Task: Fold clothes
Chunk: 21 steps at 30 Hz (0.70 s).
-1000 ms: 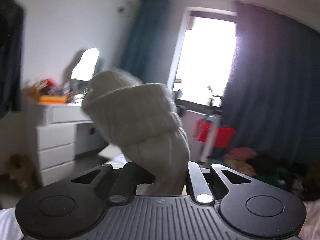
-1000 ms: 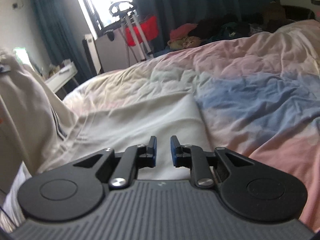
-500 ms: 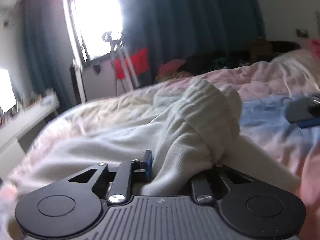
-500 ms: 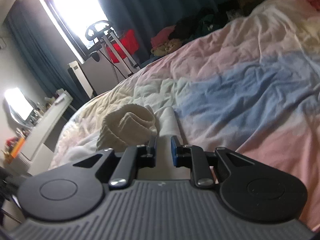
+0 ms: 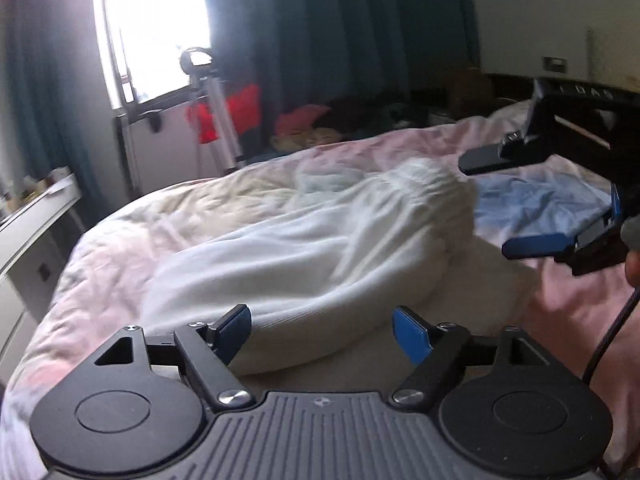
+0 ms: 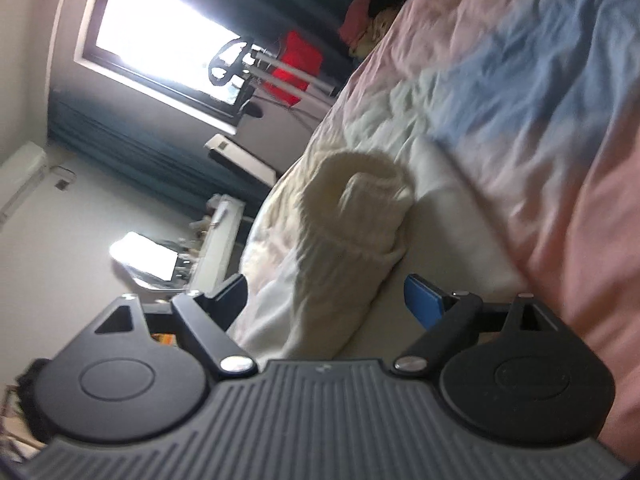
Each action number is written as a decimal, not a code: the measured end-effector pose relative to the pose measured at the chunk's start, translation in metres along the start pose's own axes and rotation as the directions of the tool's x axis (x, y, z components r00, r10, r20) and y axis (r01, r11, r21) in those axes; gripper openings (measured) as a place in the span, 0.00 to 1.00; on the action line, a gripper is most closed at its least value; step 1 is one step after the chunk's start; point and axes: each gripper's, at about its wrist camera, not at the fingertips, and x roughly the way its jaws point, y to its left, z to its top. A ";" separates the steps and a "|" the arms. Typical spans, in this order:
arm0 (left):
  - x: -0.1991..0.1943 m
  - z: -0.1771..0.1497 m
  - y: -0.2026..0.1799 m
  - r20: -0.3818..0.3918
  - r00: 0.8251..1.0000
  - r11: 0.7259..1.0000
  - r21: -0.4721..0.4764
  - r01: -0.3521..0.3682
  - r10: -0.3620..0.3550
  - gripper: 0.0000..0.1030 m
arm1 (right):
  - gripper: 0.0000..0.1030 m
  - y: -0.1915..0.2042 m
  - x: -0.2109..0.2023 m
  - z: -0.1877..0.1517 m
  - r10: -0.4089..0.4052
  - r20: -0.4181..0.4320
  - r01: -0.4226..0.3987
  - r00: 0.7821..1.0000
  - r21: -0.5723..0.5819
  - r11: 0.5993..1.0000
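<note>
Cream-white knit, one garment (image 5: 320,248), lies bunched on the bed (image 5: 120,256) in the middle of the left wrist view, its ribbed cuff toward the upper right. The left tongs (image 5: 322,326) sit at the bottom centre, the jaws opening and standing wide; the cloth lies just beyond the two blue pads, which do not press on it. At the right edge the right tongs (image 5: 516,204) reach in, the two fingers spread far apart with nothing held between them. The duvet is pink, pale cream and blue. One bright window (image 5: 156,32) fills the upper left, flanked by dark teal curtains (image 5: 320,40); one metal stand (image 5: 216,112) with red cloth is below it, and one white dresser (image 5: 24,240) is at the left edge. White letters on a dark part at the upper right are too blurred to read.

The right wrist view is rolled sideways. The one cream garment (image 6: 352,232) sits in the centre, cuff opening facing the camera. The right tongs (image 6: 326,298) at the bottom are opening, jaws wide, the garment lying between them unpinched. The window (image 6: 160,36) is at the upper left, a mirror (image 6: 144,256) at the left.
</note>
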 end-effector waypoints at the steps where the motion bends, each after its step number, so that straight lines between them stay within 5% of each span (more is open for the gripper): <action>1: -0.005 0.001 0.008 0.012 1.000 1.000 -0.026 -0.013 0.013 0.77 | 0.85 0.001 0.008 -0.001 0.004 -0.013 -0.004 1.000 0.004 1.000; 4: -0.023 0.002 0.025 0.055 0.997 0.993 -0.105 -0.053 0.059 0.77 | 0.85 0.005 0.040 -0.001 -0.008 -0.046 0.008 0.999 -0.016 1.000; 8: -0.034 0.003 0.042 0.092 0.990 0.984 -0.155 -0.088 0.103 0.77 | 0.79 0.013 0.063 -0.002 -0.144 0.003 0.144 0.990 -0.130 0.981; 12: -0.043 0.004 0.067 0.096 0.991 0.963 -0.261 -0.066 0.094 0.77 | 0.42 0.027 0.058 -0.008 -0.218 0.087 0.234 0.972 -0.269 0.934; 18: -0.044 0.004 0.101 0.105 0.992 0.910 -0.413 -0.015 0.064 0.77 | 0.37 0.068 0.013 -0.007 -0.134 0.242 0.226 0.961 -0.406 0.886; 21: -0.039 -0.001 0.113 0.075 0.996 0.884 -0.467 0.000 0.040 0.77 | 0.38 0.056 0.003 -0.004 -0.220 0.267 0.314 0.938 -0.386 0.868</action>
